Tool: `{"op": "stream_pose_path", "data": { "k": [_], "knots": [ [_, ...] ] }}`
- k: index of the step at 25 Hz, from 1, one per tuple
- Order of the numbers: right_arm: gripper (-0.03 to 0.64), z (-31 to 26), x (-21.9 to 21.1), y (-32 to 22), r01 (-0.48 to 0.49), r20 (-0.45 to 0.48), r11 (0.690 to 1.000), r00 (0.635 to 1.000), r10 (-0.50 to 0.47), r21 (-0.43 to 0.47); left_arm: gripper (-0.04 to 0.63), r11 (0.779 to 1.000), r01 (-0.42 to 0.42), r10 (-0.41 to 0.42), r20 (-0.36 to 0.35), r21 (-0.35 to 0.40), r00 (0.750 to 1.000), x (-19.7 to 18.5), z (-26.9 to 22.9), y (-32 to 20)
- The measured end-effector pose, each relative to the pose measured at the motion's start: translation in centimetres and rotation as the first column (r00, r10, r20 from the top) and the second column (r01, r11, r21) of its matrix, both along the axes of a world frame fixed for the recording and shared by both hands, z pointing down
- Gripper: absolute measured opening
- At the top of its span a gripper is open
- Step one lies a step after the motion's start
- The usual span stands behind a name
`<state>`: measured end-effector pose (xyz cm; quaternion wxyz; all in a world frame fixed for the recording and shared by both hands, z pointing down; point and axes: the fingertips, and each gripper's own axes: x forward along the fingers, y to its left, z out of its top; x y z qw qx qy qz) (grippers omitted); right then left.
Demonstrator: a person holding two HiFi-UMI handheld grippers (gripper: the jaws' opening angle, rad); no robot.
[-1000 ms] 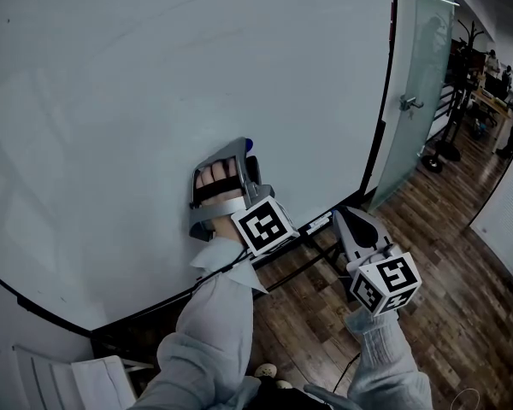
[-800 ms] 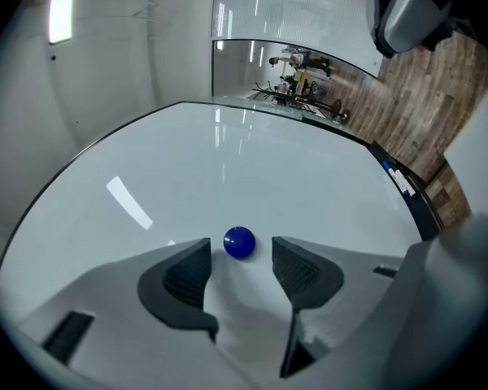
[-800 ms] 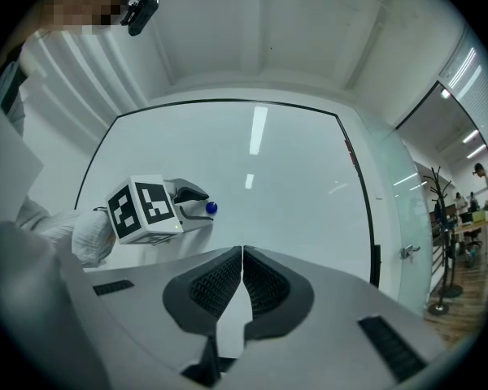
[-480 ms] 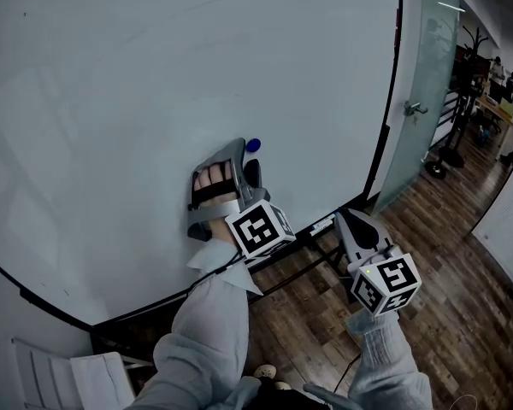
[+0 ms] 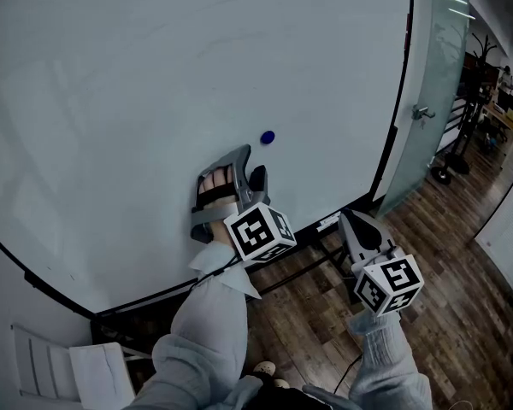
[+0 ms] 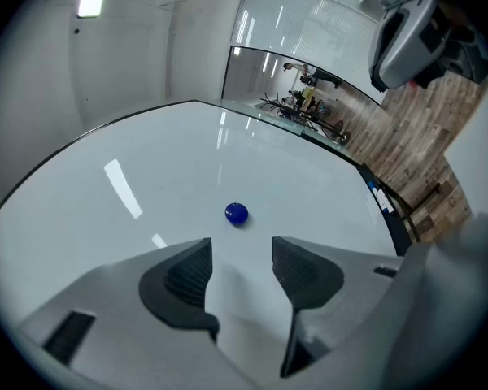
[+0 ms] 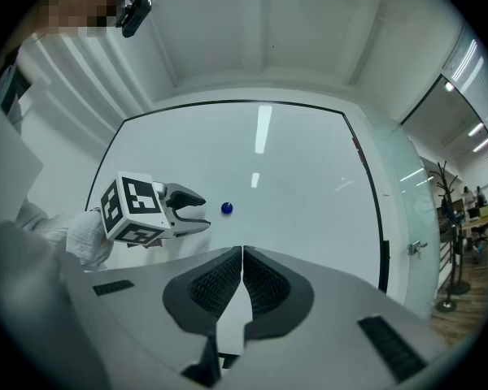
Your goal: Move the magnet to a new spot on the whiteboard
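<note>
Glossy white whiteboard (image 5: 154, 75) bears a small round blue magnet (image 5: 267, 137) beyond my left gripper (image 6: 241, 250), whose empty jaws have just been opening wide; my right gripper (image 7: 242, 254) sits closed, empty.

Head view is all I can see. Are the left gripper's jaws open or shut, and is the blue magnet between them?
Observer: The left gripper has its jaws apart, and they have just been opening. Nothing is between them. The magnet sits on the whiteboard just beyond the tips.
Operator: And the right one?
Observer: The right gripper has its jaws closed together, with nothing in them.
</note>
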<state>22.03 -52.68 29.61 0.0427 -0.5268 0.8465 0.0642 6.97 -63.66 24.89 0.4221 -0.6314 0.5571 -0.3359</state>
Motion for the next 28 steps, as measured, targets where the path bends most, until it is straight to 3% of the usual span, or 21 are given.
{"op": "stream_pose_path", "data": {
  "k": [9,15,19,28],
  "knots": [
    [0.029,1.4,-1.2,2.3,0.015,0.011,1.0,1.0,-0.015,-0.008,0.233,0.993,-0.08,0.068,-0.146,-0.082,0.987,-1.6,2.5,2.9],
    [0.029,1.7,-2.5,4.1,0.043,-0.003,0.999,0.999,-0.043,0.002,0.233,0.986,-0.116,0.08,-0.264,-0.123,0.961,-3.2,4.4,5.1],
    [0.029,2.2,-2.6,5.3,0.044,0.003,0.999,0.999,-0.044,-0.002,0.233,0.973,-0.169,0.1,-0.374,-0.156,0.922,-3.7,5.6,6.7],
    [0.029,4.5,-1.5,7.8,0.016,0.057,0.999,0.998,-0.014,-0.04,0.233,0.935,-0.297,0.136,-0.58,-0.192,0.803,-4.6,8.6,11.2]
  ]
}}
